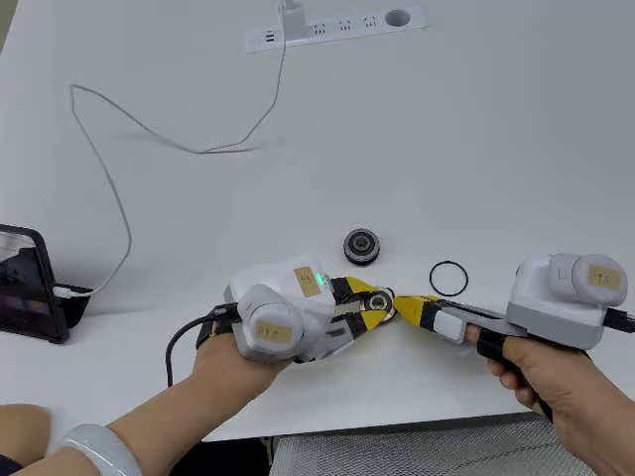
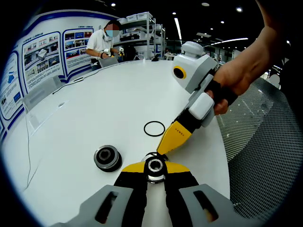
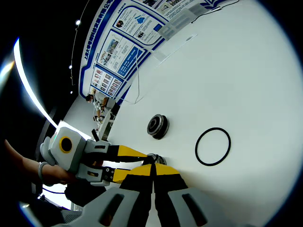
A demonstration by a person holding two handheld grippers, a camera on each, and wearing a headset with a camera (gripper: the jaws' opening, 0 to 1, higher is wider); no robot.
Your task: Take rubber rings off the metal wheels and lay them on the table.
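My left gripper (image 1: 376, 308) is shut on a small metal wheel (image 1: 379, 304) and holds it just above the table's front part. My right gripper (image 1: 399, 299) comes in from the right with its yellow tips shut at that wheel's rim. In the left gripper view, the right gripper (image 2: 161, 150) pinches a thin black rubber ring (image 2: 150, 154) lifted off the held wheel (image 2: 155, 166). A second metal wheel (image 1: 362, 246) sits on the table behind them. One loose rubber ring (image 1: 448, 278) lies flat to its right.
A white power strip (image 1: 337, 27) lies at the table's far edge, and its cable (image 1: 109, 178) runs down to a dark device (image 1: 25, 283) at the left. A mesh chair (image 1: 397, 456) stands below the front edge. A person (image 2: 102, 40) stands far off.
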